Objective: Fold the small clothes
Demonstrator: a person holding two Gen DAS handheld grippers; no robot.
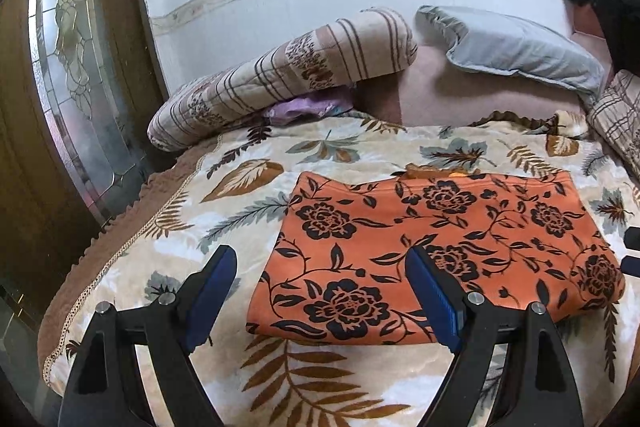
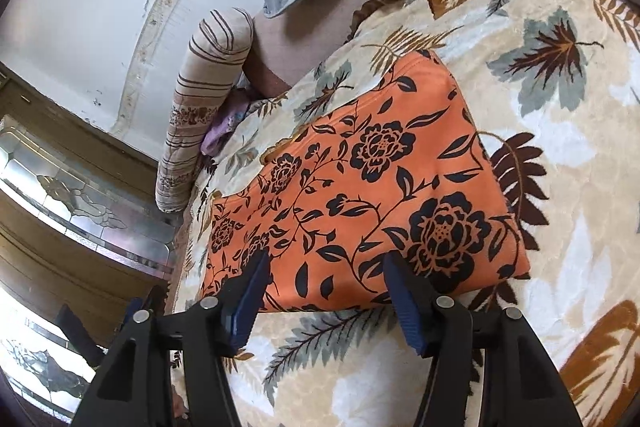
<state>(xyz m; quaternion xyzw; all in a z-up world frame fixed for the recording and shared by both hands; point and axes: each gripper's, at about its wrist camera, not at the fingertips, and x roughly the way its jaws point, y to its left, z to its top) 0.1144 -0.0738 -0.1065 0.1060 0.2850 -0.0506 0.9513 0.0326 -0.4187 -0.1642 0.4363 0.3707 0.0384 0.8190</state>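
Where tongs (image 1: 320,279) gape: folded garment (image 1: 432,251).

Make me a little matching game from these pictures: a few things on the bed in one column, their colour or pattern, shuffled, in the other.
Things:
1. folded garment
2. pillow
3. rolled quilt
4. blanket

Looks:
A. cream with big leaf prints
B. orange with black flowers
C. plain pale blue
D. beige with brown stripes

Pairs: 1-B, 2-C, 3-D, 4-A
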